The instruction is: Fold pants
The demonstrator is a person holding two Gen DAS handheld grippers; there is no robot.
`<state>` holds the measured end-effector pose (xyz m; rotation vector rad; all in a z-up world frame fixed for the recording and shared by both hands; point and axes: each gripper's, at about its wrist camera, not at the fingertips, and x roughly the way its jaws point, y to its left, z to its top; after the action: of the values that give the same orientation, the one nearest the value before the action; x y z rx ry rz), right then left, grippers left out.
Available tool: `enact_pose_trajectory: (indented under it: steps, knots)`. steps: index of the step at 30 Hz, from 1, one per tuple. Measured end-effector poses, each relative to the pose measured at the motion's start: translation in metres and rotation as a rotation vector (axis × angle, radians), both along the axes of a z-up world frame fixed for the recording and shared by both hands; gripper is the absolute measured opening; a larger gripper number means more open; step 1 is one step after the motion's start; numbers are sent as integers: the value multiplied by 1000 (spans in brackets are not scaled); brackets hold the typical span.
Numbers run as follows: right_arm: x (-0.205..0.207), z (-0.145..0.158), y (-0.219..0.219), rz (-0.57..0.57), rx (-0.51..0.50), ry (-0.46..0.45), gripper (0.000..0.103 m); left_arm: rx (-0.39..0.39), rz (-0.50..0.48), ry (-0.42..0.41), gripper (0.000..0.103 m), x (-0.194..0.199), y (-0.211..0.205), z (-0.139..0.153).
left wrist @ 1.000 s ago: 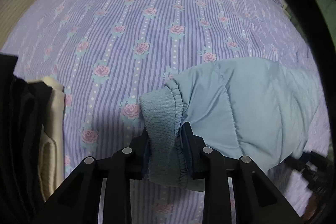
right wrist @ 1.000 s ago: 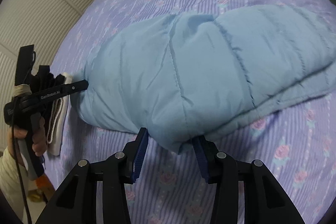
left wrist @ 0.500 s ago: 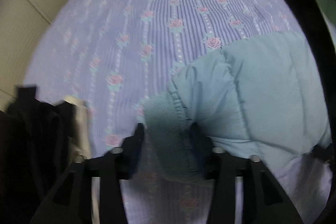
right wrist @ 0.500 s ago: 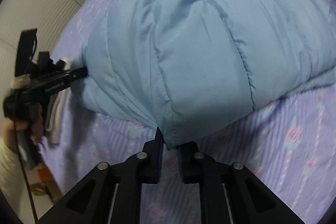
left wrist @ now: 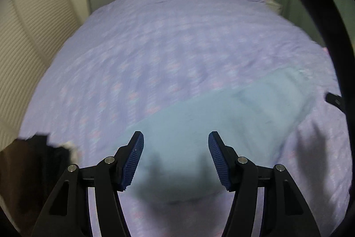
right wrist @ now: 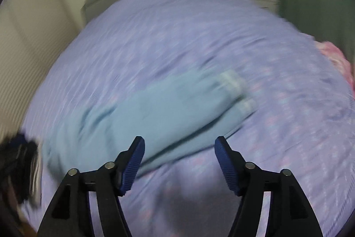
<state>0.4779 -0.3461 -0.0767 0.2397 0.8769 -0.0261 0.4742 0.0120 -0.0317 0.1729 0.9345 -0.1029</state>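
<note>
Both views are motion-blurred; fine detail cannot be read.

Left claw (left wrist: 176,157): jaws are spread wide, nothing is held between the blue ribbed pads (left wrist: 133,161). Right claw (right wrist: 179,162): jaws are likewise spread wide and empty.

The pale blue padded pants (left wrist: 221,126) are seen lying on the lilac striped floral bed cover (left wrist: 155,48) — in the left wrist view across the lower centre and right of the frame, directly beyond the open claw. In the right wrist view the pants (right wrist: 155,112) are spread from lower left to centre right, with a lighter ribbed band (right wrist: 233,81) at their upper right end.

A dark and cream pile of clothing (left wrist: 33,161) is recorded at the lower left edge of the frame, beside the pants. A pink item (right wrist: 332,57) is noted at the right edge — not identifiable.
</note>
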Motion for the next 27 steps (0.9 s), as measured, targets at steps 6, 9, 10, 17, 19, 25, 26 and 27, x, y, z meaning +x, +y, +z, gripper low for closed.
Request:
enact_pose_trajectory:
  steps: [6,9,10,17,19,25,26,27]
  knots:
    - [34,-39,-60,-138,59,42,67,-81,-114,-12,60,21,-63,-15]
    - [46,-64,-75,-152,119,97,66,-84,-142,-8,60,32,-91,-25]
    - [50,-70,-77,-143,136,103,64,-78,-147,-7,60,35,-97,-29]
    - [79,-107,-88,-105,309,161,61,-8,-136,64,59,47,-118,-62]
    - [83,-119,-96,-109,402,170,41,0,-123,79,59,45,-113,-66]
    - [62,-97,-96,-121,349,91,25,-3,-120,95,59,40,-115,-69]
    - [58,-92,-95,-131,309,81,25,-1,-125,99,59,41,-116,-71]
    - [55,-89,-92,-139,250,88,25,1,-131,104,59,40,-117,-73]
